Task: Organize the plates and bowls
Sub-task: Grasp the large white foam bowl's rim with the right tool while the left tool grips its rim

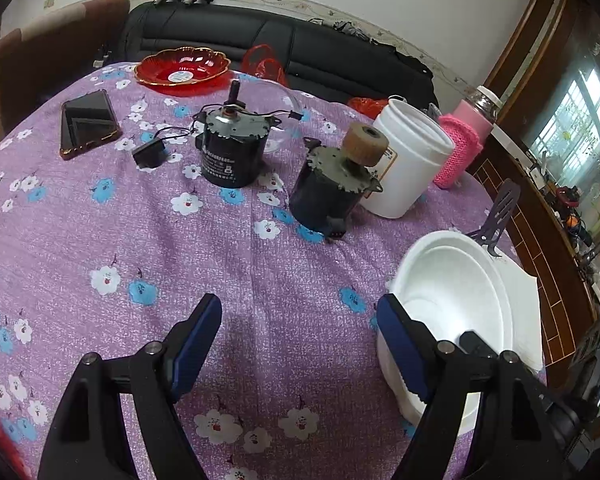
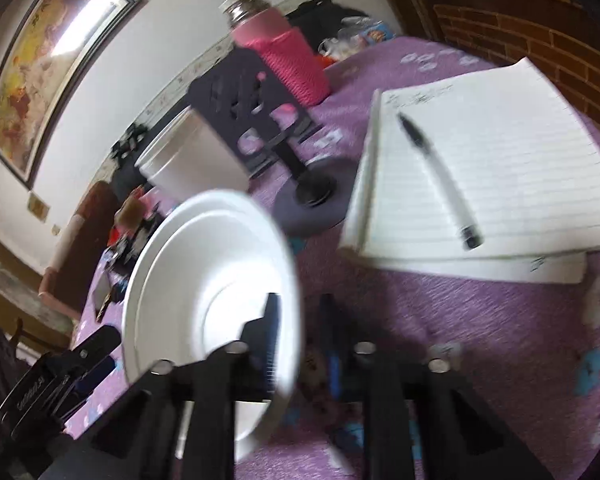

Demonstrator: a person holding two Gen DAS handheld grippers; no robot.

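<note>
A white bowl (image 1: 456, 300), with a second white bowl nested inside it, sits at the right edge of a worktop (image 1: 140, 240) draped in a purple floral cloth. The right gripper (image 2: 300, 320) has its fingers (image 2: 270, 332) pinched on the bowl's near rim, one finger inside the bowl and the other outside; that view is blurred. The left gripper (image 1: 300, 340) hovers low over bare cloth just left of the bowl, its blue-padded fingers (image 1: 198, 344) spread wide with nothing between them; its right-hand finger lies close against the bowl's outer wall, though whether it touches cannot be told.

Farther back on the worktop stand two dark cylindrical motors (image 1: 232, 148), one topped with a tan felt wheel (image 1: 366, 142), beside a white plastic tub (image 1: 408, 160) and a bottle in a pink knitted sleeve (image 1: 462, 148). A red glass dish (image 1: 182, 66) with a gilt rim and a dark phone (image 1: 88, 122) lie near the far left edge. To the bowl's right, a lined notepad (image 2: 500, 160) carries a pen (image 2: 440, 176), with a black phone stand (image 2: 260, 120) behind.
</note>
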